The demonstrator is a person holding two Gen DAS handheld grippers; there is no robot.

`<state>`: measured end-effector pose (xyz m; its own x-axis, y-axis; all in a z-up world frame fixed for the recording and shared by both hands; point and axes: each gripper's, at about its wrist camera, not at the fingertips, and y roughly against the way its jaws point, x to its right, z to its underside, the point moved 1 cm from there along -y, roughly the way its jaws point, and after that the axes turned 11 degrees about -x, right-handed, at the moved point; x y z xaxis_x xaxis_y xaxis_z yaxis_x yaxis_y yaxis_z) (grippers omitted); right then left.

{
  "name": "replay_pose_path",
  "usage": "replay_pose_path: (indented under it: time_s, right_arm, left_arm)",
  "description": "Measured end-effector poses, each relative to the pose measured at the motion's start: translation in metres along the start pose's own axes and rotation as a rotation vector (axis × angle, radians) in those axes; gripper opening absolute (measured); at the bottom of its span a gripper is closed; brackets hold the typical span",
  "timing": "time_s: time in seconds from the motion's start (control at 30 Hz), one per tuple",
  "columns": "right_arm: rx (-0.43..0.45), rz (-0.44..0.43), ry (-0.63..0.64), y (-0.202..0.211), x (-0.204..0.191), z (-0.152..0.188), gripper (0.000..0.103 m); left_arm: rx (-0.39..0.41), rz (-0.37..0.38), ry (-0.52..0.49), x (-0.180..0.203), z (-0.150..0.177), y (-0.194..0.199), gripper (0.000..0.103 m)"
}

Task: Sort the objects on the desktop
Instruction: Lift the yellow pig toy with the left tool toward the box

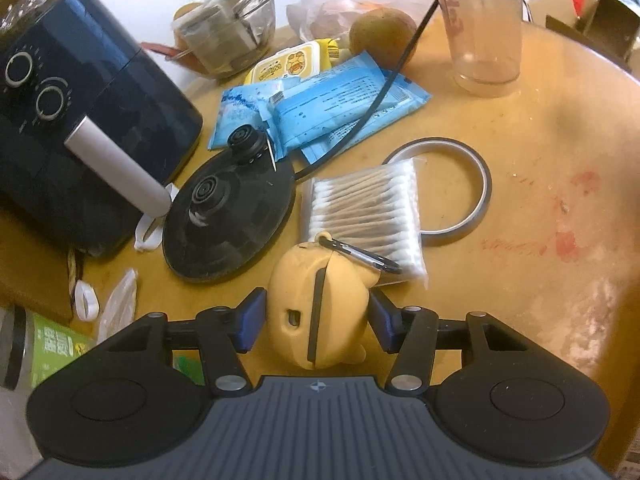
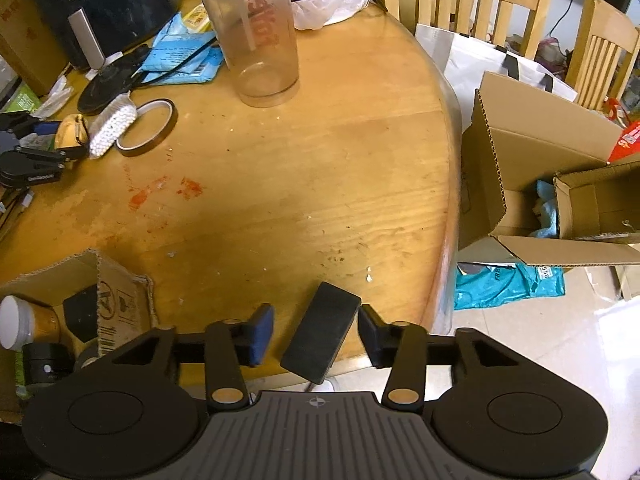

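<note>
Left hand-held gripper [image 1: 316,322] squeezing the yellow earbud case [image 1: 320,312]; right hand-held gripper [image 2: 316,330] loose around black slab [image 2: 320,332], not gripping.

A yellow cartoon-shaped case [image 1: 316,312] with a dark seam and a carabiner lies on the table at six o'clock of the cotton swab pack [image 1: 364,216], while a flat black rectangular block [image 2: 320,332] lies tilted at the table's near edge.

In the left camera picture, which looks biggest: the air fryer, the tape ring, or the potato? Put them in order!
1. Air fryer, by far.
2. Tape ring.
3. Potato, smallest-looking, though it sits farther from the camera, so it may really be closer to the ring's size.
</note>
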<state>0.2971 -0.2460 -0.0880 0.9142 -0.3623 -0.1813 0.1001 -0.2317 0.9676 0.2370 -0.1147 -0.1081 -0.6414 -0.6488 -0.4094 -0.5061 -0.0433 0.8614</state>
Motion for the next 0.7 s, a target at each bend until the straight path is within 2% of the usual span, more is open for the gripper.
replay_pose_path:
  time_s: [0.4,0.47,0.63,0.7]
  right_arm:
    - [-0.049,0.022,0.002,-0.035,0.0,0.0,0.055]
    - [-0.048,0.03,0.005,-0.042,0.0,0.0,0.052]
    - [-0.012,0.06,0.047,-0.046,-0.008,0.003,0.035]
    - [-0.007,0.054,0.05,-0.045,-0.009,0.003,0.035]
  left_arm:
    - [0.033,0.028,0.118,-0.012,0.008,0.042,0.054]
    - [0.043,0.034,0.139,-0.015,0.01,0.051,0.054]
    - [0.064,0.05,0.193,-0.02,0.017,0.073,0.054]
    - [0.073,0.049,0.211,-0.02,0.021,0.081,0.054]
